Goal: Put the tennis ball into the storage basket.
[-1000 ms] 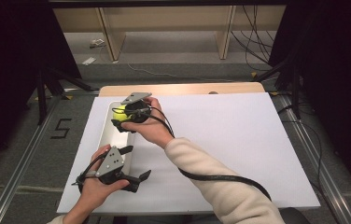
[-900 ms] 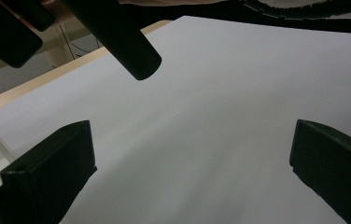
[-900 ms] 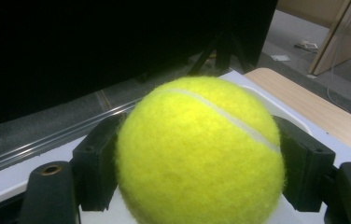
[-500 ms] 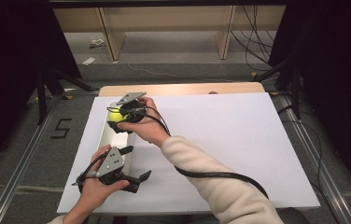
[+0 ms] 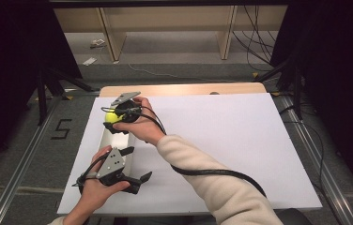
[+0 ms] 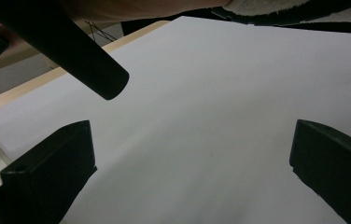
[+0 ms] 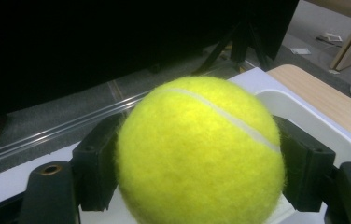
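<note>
One tennis ball [image 7: 200,151], clenched in the right gripper [image 5: 118,116] above one white tray [image 5: 113,140] at the bench's [image 5: 221,140] left edge. Left gripper [image 5: 123,171] spread, empty; open room rightward.

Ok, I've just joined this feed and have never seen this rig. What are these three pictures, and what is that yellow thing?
No robot here: a person holds a two-jaw gripper in each hand. The high view looks down on a white table. The other two cameras ride on the grippers, looking along their black jaws. The right gripper is shut on a yellow tennis ball, held over a white tray at the table's left edge. The left gripper is open and empty, its jaws wide apart above the bare white surface.
</note>
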A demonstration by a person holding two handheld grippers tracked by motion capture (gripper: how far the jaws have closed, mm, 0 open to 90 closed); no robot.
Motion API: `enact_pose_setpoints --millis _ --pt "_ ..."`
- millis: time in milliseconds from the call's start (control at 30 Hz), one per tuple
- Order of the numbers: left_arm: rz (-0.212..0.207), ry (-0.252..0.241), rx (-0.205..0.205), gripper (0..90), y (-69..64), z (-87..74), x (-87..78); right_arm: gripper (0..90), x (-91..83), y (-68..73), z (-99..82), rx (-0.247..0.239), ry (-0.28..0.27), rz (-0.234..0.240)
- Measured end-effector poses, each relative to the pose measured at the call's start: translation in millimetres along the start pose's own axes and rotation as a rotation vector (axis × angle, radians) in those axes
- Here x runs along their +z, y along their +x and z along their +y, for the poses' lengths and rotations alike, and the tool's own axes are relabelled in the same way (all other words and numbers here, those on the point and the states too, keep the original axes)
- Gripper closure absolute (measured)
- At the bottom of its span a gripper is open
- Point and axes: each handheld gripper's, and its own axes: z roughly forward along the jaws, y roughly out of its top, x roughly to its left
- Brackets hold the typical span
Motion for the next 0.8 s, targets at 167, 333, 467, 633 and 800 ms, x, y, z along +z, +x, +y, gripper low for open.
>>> enact_pose_setpoints --millis 167,333,467,633,800 --pt "-0.003 0.000 0.002 0.0 -0.4 0.1 0.1 26.7 4.0 0.2 -0.1 -0.001 0.010 0.009" --pt "-0.007 0.002 0.001 0.0 -0.6 -0.1 0.3 26.7 9.7 -0.4 -1.5 -0.005 0.021 0.023" --pt "-0.007 0.001 0.002 0.0 -0.4 -0.2 0.0 26.6 16.2 -0.6 -6.5 -0.012 0.044 0.029" --pt "-0.009 0.004 -0.002 0.0 -0.7 -0.5 0.1 26.3 21.1 1.9 -12.7 -0.038 0.062 0.036" --pt "-0.012 0.006 0.001 0.0 -0.6 -0.5 0.3 25.0 25.9 4.0 -17.6 -0.063 0.088 0.025"
